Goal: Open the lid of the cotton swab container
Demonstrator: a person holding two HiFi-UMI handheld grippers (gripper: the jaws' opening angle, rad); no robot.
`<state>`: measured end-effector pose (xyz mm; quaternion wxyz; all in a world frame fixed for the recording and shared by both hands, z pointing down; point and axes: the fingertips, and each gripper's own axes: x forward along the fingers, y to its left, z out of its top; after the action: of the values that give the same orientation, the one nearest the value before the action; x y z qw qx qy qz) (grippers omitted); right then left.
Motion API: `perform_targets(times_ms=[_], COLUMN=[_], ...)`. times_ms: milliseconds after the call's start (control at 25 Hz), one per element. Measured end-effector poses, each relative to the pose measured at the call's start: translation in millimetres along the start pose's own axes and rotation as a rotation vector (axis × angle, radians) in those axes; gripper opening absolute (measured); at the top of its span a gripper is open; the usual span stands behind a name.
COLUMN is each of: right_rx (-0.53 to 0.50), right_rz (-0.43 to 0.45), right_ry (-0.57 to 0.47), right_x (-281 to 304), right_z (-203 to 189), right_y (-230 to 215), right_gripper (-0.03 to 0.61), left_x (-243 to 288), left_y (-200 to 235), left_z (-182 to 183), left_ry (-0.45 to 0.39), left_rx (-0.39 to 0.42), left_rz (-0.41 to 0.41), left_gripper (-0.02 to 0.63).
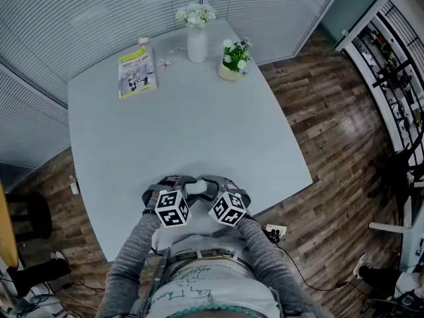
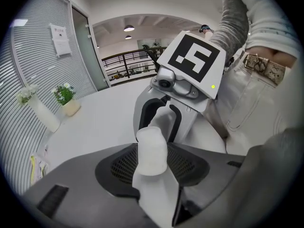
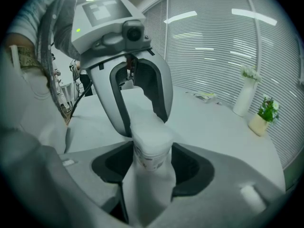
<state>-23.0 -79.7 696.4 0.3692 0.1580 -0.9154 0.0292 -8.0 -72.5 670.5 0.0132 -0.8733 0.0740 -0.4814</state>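
**A:** Head view first. What is there?

**B:** A person stands at the 6 o'clock edge of a pale grey table (image 1: 199, 124). Two hand-held claws meet just inside that edge. The left gripper (image 1: 180, 185) sits at 9 o'clock of a small white cotton swab container (image 1: 195, 189), and the right gripper (image 1: 211, 185) at 3 o'clock. The container is caught between them, and its long axis runs 9 to 3, from one claw to the other. A vase (image 1: 197, 44), a pot plant (image 1: 233, 61) and a booklet (image 1: 137, 71) stand well apart, towards 12 o'clock.

**A:** And the left gripper view?

**B:** Its jaws are closed on a plain, cloudy-white round end, with the pads pressing from 9 and 3 o'clock. I judge this end to be the lid (image 2: 152, 151). The right claw faces it from 12 o'clock, just beyond.

**A:** The right gripper view?

**B:** Its jaws are clamped on the labelled body of the container, in the middle of the picture. The unlabelled end reaches away towards 12 o'clock, into the left claw's jaws.

**A:** What does the opening turn on?

**B:** Probably that shared axis. Each claw has one end, so neither is nearer. The lid would have to come away along the line between them, or twist about it, while the right claw steadies the body. I cannot tell whether the lid pulls off or unscrews.
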Motion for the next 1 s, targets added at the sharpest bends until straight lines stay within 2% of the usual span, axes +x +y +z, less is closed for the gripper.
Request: perform_targets(times_ms=[320,520,760,1000], right_rx=[-0.003,-0.012,-0.014,-0.02], right_rz=[0.002,0.006,0.001,0.002], right_ry=[-0.001,0.001,-0.001,0.001], right_x=[-1,1,1,1], right_z=[2,1,2,0], right_y=[0,1,0,0], right_gripper=[0.25,0.25,0.25,0.249], left_x=[-5,-10,-12,-15], left_y=[0,2,3,5], left_z=[3,4,4,6], left_ry=[-0.011,-0.045,-0.064,-0.082], left_rx=[-0.042,-0.13,-0.115,-0.091], left_rz=[-0.069,-0.146,-0.157,-0.113], left_gripper=[0.181,0.179,0.183,0.184])
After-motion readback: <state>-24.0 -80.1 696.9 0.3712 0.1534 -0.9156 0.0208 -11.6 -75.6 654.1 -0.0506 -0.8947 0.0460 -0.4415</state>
